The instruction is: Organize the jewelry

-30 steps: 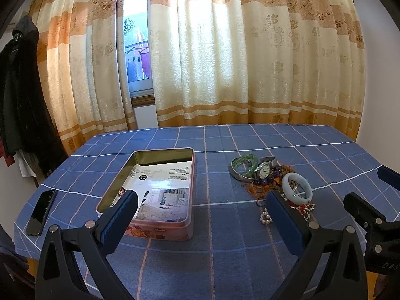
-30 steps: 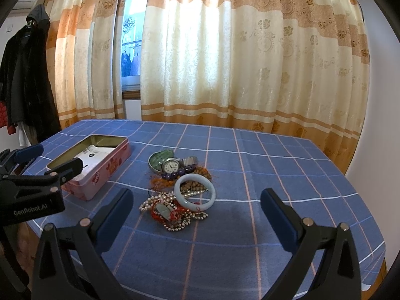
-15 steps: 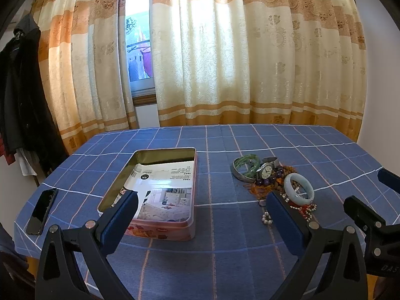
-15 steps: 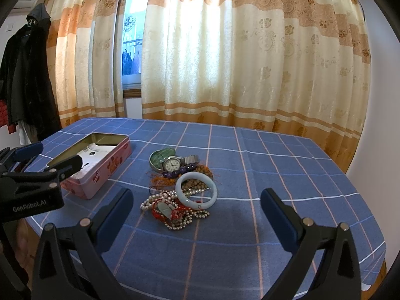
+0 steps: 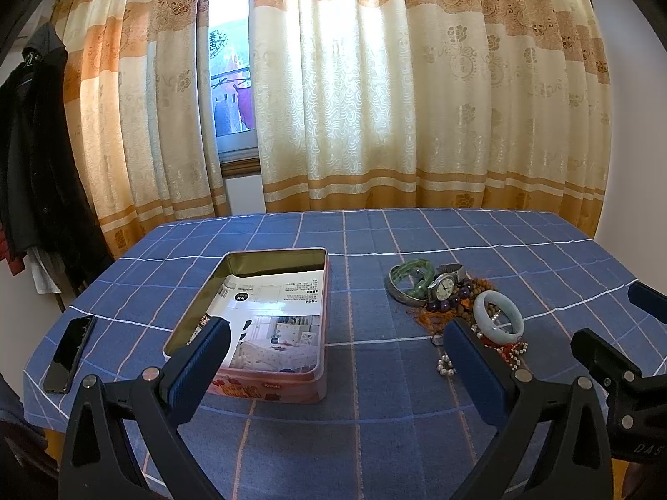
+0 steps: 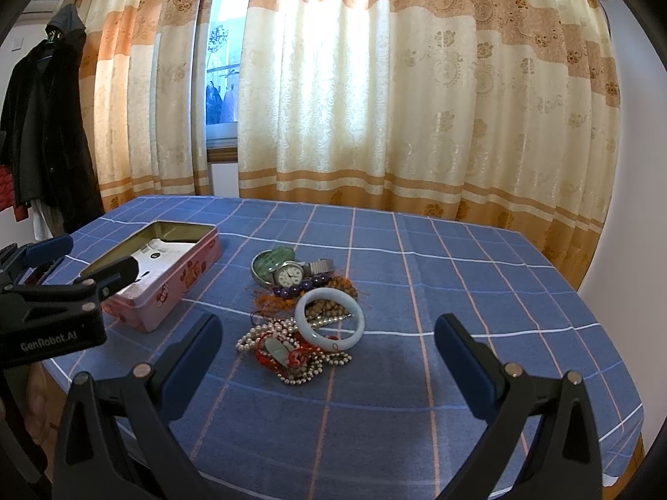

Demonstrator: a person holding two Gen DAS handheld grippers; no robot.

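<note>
My left tongs (image 5: 333, 350) and right tongs (image 6: 327, 343) both gape wide above the tabletop (image 6: 458, 291), holding nothing. "GenRobot.AI" reads on the left one's body. Beyond lies the jewelry pile (image 6: 306, 308), watch (image 6: 289, 276) included; left, the open pink tin (image 5: 258, 316) holds a printed leaflet (image 5: 277, 312).

tin box (image 5: 267, 383): shiny metal, I'd say, paper liner | tablecloth (image 6: 417, 396): matt woven cloth | bangle (image 6: 330, 317): glossy, smooth, stone-like | watch (image 6: 291, 275): metal band | phone (image 5: 68, 353): glossy black
</note>
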